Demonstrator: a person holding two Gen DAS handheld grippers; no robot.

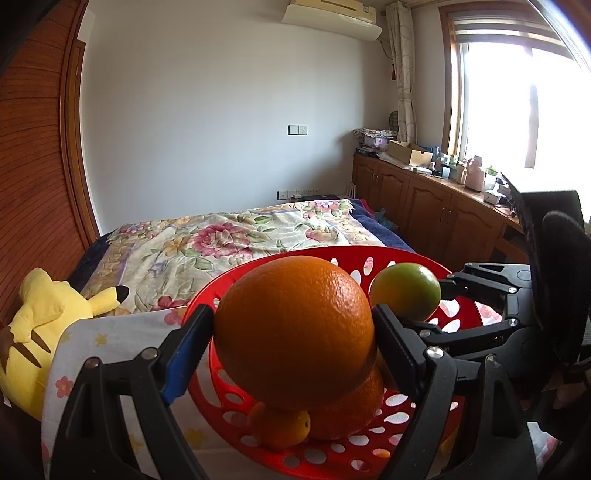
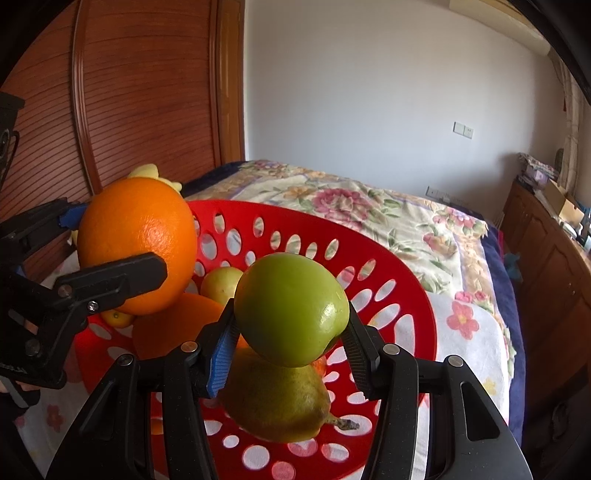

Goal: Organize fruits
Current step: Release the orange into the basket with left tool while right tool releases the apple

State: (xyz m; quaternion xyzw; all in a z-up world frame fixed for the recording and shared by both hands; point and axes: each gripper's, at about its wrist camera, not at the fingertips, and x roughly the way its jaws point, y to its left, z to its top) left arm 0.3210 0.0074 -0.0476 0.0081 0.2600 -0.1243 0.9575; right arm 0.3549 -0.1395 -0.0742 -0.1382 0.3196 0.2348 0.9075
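The left gripper [image 1: 293, 334] pinches a big orange [image 1: 295, 332] between its two fingers, up in the air over the red basket [image 1: 317, 461]. The right gripper [image 2: 291, 341] pinches a green apple [image 2: 291, 308] the same way, also over the basket.

Under them, inside the basket, lie more fruits. The left wrist view shows another orange [image 1: 347, 410] and a small tangerine [image 1: 280, 424] right below the held one. The right wrist view shows a pear [image 2: 275, 402] on the basket floor, lying on its side, its long way running left to right and its stem pointing right. That view also shows a pale yellow fruit [image 2: 221, 282] farther back (I cannot tell what kind).

The basket sits on a white cloth with little flowers [image 1: 122, 332], on a bed with a big flowered blanket [image 1: 229, 236].

Only the left wrist view shows the yellow plush toy [image 1: 40, 317] well, plus the bright window [image 1: 517, 92], the air conditioner [image 1: 332, 16] up high and the wooden cabinets [image 1: 424, 206] with clutter on top. The right wrist view shows more of the brown slatted wardrobe door [image 2: 140, 92]. A white wall [image 1: 221, 110] stands behind the bed.
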